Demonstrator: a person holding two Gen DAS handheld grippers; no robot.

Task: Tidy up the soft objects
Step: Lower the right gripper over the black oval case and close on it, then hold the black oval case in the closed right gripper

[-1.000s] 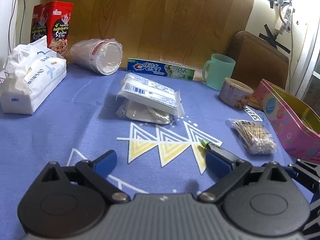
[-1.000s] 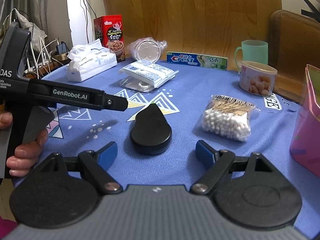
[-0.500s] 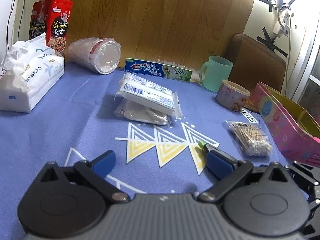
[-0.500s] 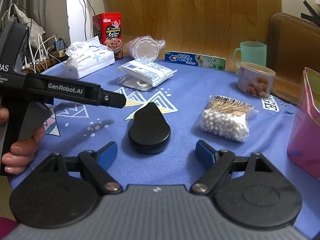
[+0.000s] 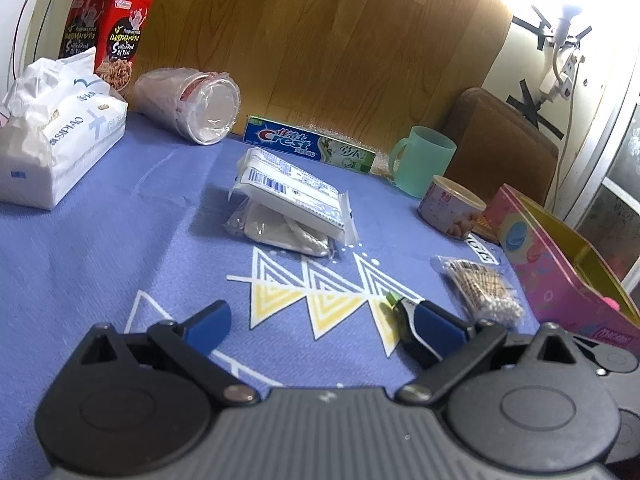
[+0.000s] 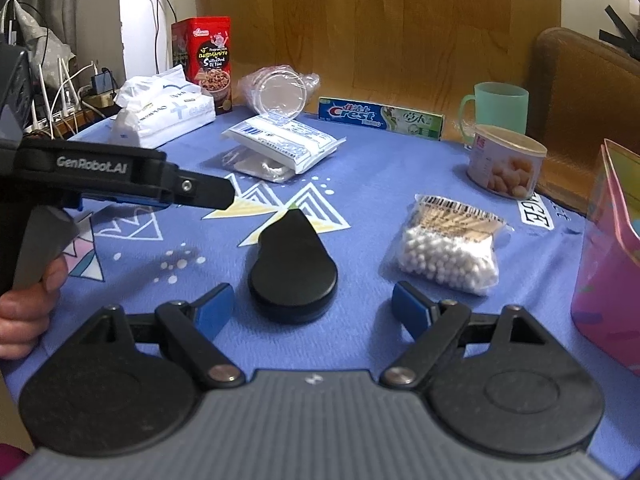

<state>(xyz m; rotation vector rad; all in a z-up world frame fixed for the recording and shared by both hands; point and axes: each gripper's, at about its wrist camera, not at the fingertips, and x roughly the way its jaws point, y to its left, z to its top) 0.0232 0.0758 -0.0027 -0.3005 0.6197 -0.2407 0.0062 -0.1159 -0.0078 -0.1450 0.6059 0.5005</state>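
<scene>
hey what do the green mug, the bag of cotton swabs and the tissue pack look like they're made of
Green mug: looks like matte, slightly translucent plastic.
Bag of cotton swabs: clear glossy film over white fluffy tips on tan sticks, possibly wood.
Tissue pack: thin white crinkled plastic wrap, creased at the top; contents hidden, likely paper.

A big white tissue pack (image 5: pixel 52 148) lies at the far left of the blue cloth, its top crinkled. In the middle, a flat white packet (image 5: pixel 290 192) with a barcode leans tilted on a clear bag of white pads (image 5: pixel 280 232). On the right, a clear bag of cotton swabs (image 6: pixel 448 246) lies flat.
</scene>
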